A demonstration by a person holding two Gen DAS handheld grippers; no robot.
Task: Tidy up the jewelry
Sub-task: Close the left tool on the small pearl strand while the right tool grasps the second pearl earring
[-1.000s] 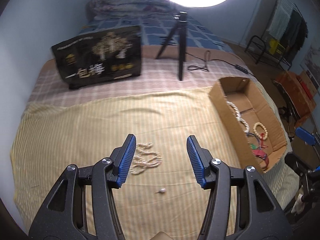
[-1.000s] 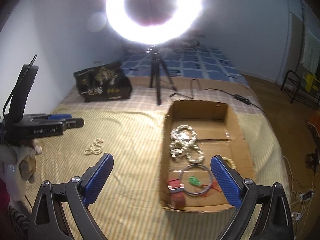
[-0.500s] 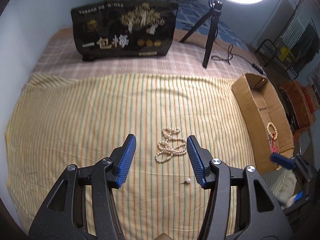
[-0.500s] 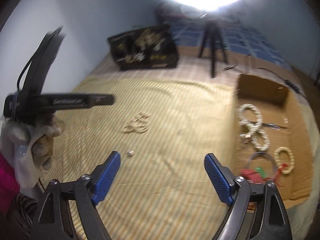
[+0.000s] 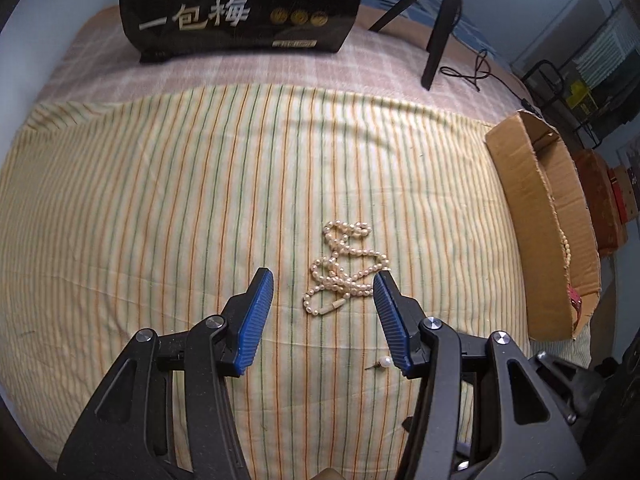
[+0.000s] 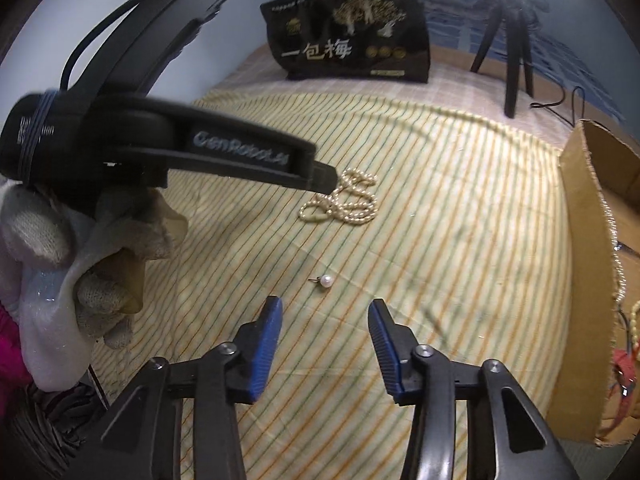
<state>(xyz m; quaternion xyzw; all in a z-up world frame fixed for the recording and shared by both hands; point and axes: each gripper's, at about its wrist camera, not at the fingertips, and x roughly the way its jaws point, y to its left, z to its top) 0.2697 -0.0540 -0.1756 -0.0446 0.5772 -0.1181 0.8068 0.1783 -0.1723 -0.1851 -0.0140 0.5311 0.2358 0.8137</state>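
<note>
1. My left gripper (image 5: 323, 286) points down at the striped yellow cloth (image 5: 160, 200). Jaws about half apart, nothing clamped.
2. The pearl necklace (image 5: 345, 268) lies in a loose tangle on the cloth, just ahead of the left fingertips and between their lines. Its right edge sits close to the right blue pad (image 5: 390, 320); I cannot tell whether they touch.
3. A single pearl earring (image 6: 326, 281) lies on the cloth apart from the necklace, nearer to me. In the left wrist view it shows just beside the inner edge of the right finger.
4. My right gripper (image 6: 325, 310) hangs over the cloth with the earring just beyond its tips. Jaws are closing; nothing between them, nothing held.
5. My left hand (image 6: 68, 264), gloved, holds the left tool at the left of the right wrist view; that tool's tip overlaps the necklace there.
6. The cardboard box (image 5: 532, 216) stands at the right edge of the cloth, with beaded jewellery inside.
7. A black bag (image 5: 240, 4) and a tripod (image 5: 436, 28) stand at the far end.
</note>
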